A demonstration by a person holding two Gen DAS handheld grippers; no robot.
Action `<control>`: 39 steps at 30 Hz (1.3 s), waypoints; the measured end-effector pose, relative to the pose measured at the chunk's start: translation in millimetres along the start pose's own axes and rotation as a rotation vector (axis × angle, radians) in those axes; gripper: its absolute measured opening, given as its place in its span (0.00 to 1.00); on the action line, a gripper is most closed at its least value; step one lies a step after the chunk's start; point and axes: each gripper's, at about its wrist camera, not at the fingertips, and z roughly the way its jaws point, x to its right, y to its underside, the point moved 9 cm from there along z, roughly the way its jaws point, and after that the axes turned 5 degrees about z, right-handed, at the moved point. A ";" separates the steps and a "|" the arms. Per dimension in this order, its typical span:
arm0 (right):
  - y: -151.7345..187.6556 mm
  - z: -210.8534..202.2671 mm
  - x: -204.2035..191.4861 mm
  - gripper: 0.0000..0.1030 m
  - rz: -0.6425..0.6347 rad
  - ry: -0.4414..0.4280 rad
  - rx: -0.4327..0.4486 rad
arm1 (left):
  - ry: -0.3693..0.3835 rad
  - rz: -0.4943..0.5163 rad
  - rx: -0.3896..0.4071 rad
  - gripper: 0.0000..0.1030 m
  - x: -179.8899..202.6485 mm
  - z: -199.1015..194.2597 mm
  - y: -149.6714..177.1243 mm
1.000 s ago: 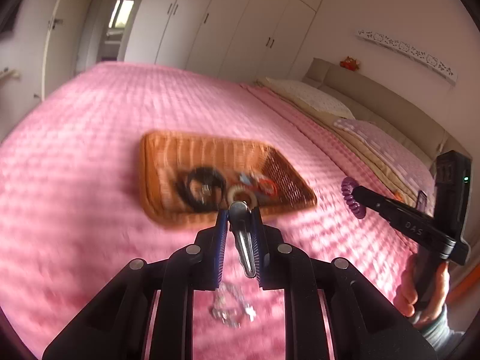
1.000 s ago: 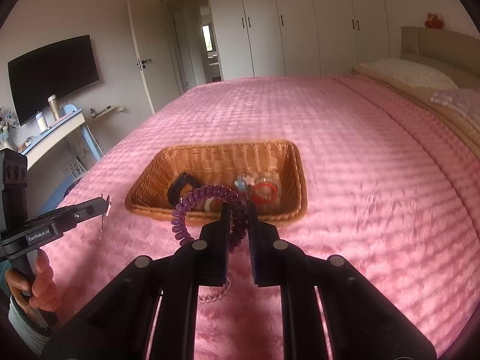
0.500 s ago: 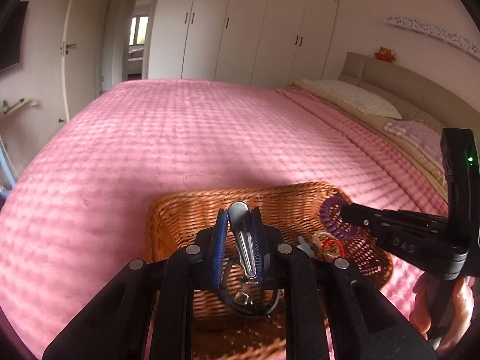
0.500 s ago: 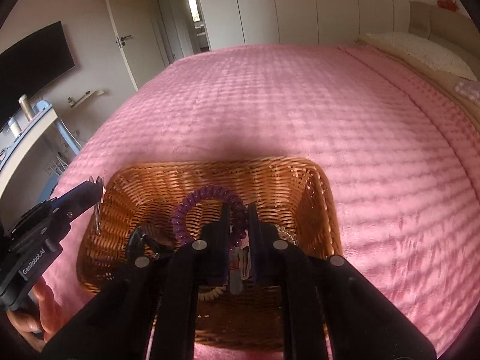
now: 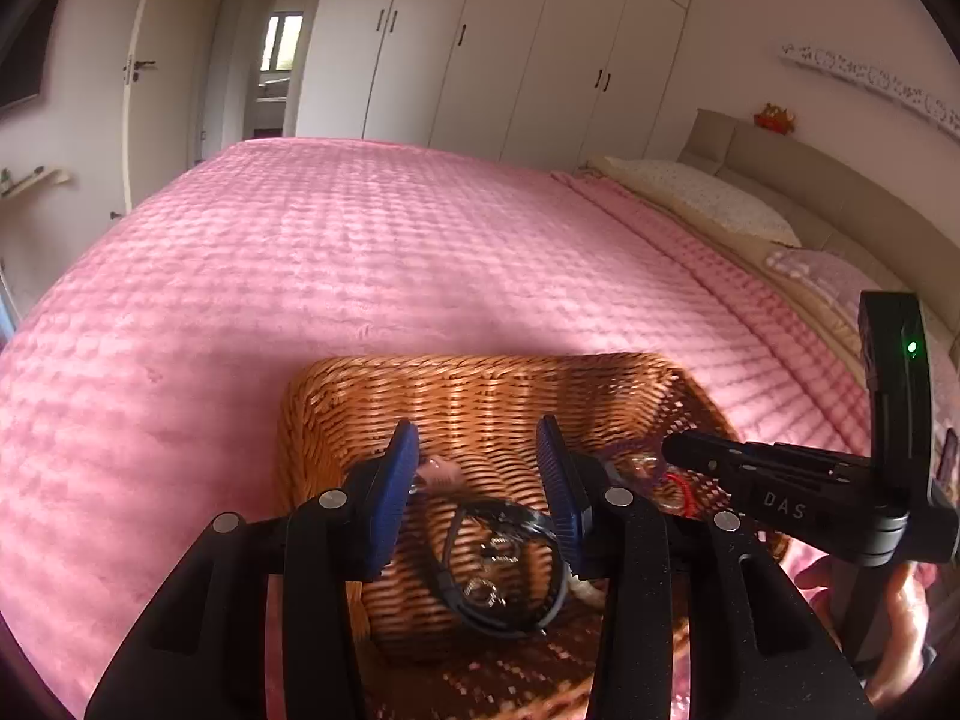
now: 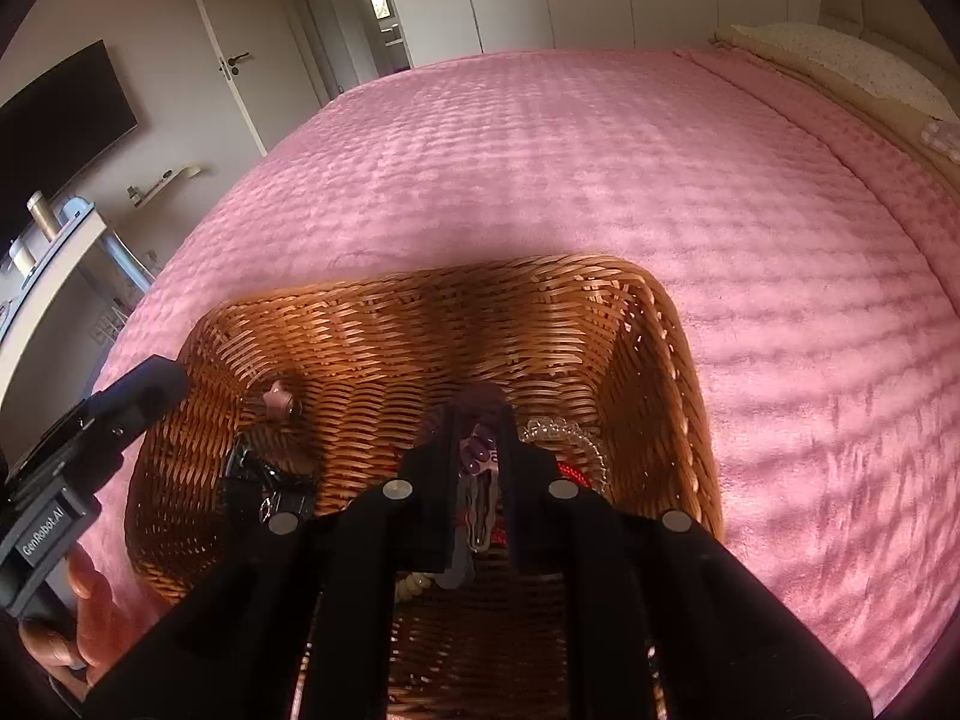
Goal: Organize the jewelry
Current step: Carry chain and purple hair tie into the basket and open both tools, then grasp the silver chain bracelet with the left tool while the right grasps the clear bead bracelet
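Note:
A wicker basket (image 5: 480, 384) (image 6: 420, 294) rests on the pink bed, with both grippers over it. My left gripper (image 5: 477, 429) is open and its jaws are opening, with nothing between the blue pads (image 5: 393, 486). Under it, in the basket, lie a black band (image 5: 447, 564), small silvery metal pieces (image 5: 480, 585) and a pink piece (image 5: 441, 471). My right gripper (image 6: 480, 420) (image 5: 675, 450) is shut on a purple spiral coil (image 6: 477, 447), low inside the basket. A clear bead bracelet (image 6: 558, 429) and a red cord (image 6: 570, 471) lie beside it.
The pink bedspread (image 5: 360, 252) spreads all around the basket. Pillows (image 5: 702, 198) and a headboard lie at the right, white wardrobes (image 5: 510, 42) at the back. A desk (image 6: 54, 252) and a dark screen (image 6: 54, 126) stand off the bed's left side.
Both grippers have come forward and down over the basket. The left jaws have opened and the silver piece they held is gone from between them. The right still grips the purple coil.

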 end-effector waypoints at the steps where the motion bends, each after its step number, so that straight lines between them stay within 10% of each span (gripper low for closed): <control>1: 1.5 -6.2 -1.7 0.12 -0.003 -0.006 0.008 | 0.009 -0.004 0.010 0.39 1.5 -8.1 -0.8; 16: 94.0 -113.3 -29.1 0.29 -0.100 -0.064 0.131 | 0.035 0.041 0.052 0.46 29.3 -129.3 72.2; 26: 154.6 -77.0 -9.7 0.30 -0.077 -0.024 0.059 | 0.099 -0.038 -0.113 0.45 27.6 -105.7 155.4; 39: 176.9 -49.9 -13.0 0.30 -0.086 0.009 -0.009 | -0.035 0.089 -0.234 0.44 33.8 -78.5 187.5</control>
